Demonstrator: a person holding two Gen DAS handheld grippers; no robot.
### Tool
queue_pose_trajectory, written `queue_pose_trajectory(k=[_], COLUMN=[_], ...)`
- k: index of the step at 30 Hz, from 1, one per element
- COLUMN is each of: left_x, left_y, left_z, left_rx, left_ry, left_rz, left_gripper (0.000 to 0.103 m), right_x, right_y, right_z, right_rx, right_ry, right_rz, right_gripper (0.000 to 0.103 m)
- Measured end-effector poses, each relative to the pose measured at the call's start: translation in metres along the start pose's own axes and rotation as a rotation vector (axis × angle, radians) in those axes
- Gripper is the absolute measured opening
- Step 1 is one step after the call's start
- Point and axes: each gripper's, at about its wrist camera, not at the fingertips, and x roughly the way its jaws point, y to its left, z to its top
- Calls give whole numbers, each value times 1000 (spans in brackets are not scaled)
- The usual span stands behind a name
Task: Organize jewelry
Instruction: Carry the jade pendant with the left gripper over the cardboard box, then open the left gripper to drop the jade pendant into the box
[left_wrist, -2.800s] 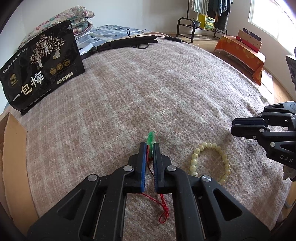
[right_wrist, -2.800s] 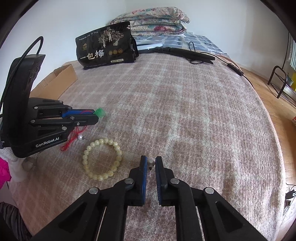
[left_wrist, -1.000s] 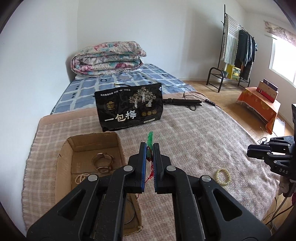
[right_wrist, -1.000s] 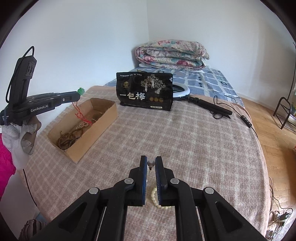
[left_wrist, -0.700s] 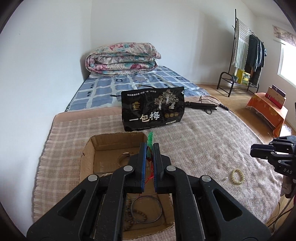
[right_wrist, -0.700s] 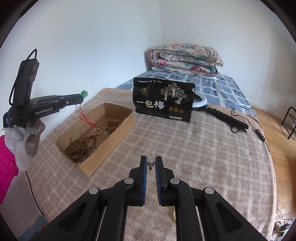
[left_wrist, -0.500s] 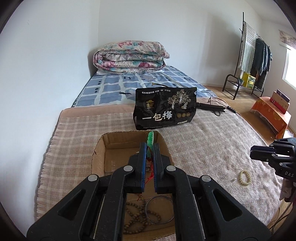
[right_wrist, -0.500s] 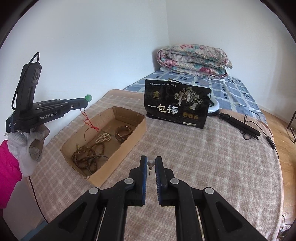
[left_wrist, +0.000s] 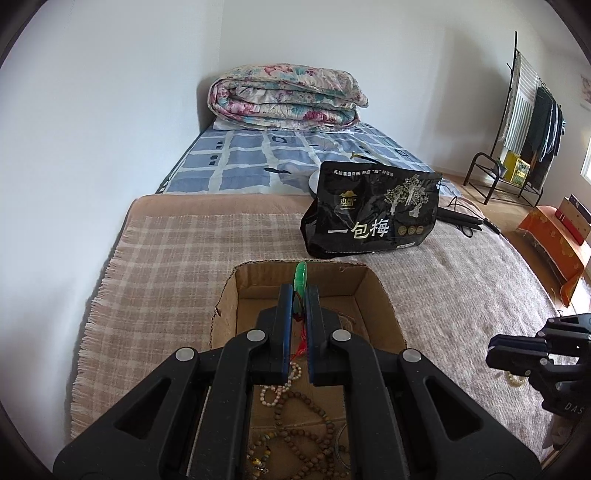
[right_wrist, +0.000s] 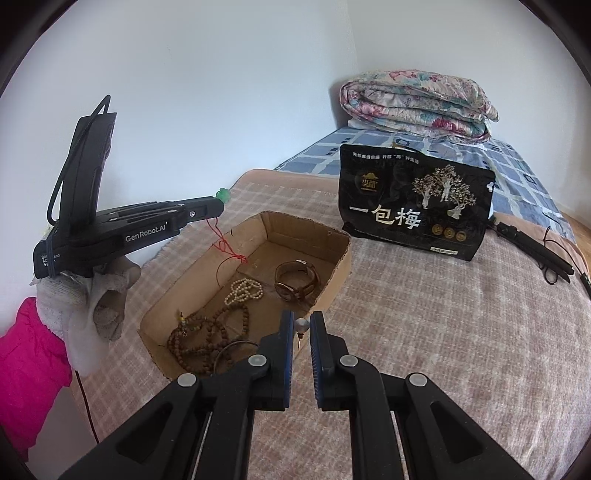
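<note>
At lower centre of the left wrist view, left gripper (left_wrist: 299, 295) now over cardboard box (left_wrist: 229, 291), jaws clamped on green pendant (left_wrist: 300, 277); ready to drop. Right gripper (right_wrist: 301, 325) pinching pearl earring (right_wrist: 301, 325), carried nearer.

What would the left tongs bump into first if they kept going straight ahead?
Probably the far wall of the box. The left tongs, shut on the green pendant, point right at it. Past it stands the black bag, though depth is hard to judge.

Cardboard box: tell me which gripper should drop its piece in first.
Left. The left gripper holds the green pendant above the cardboard box, its red cord hanging inside. The right gripper, holding a pearl earring, sits outside the near wall.
</note>
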Motion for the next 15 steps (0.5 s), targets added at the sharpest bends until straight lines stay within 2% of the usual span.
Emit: queue_pose_trajectory(k=[6, 15], left_x=[16, 31], left_y=[7, 12], left_z=[3, 9], left_rx=[-5, -5], left_ry=[24, 36], left_rz=[11, 24], left_gripper=[4, 4], right_x=[30, 54], right_y=[13, 29], right_z=[7, 16], right_rx=[24, 12], right_ry=[35, 56], right_rz=[23, 34], right_gripper=[7, 7])
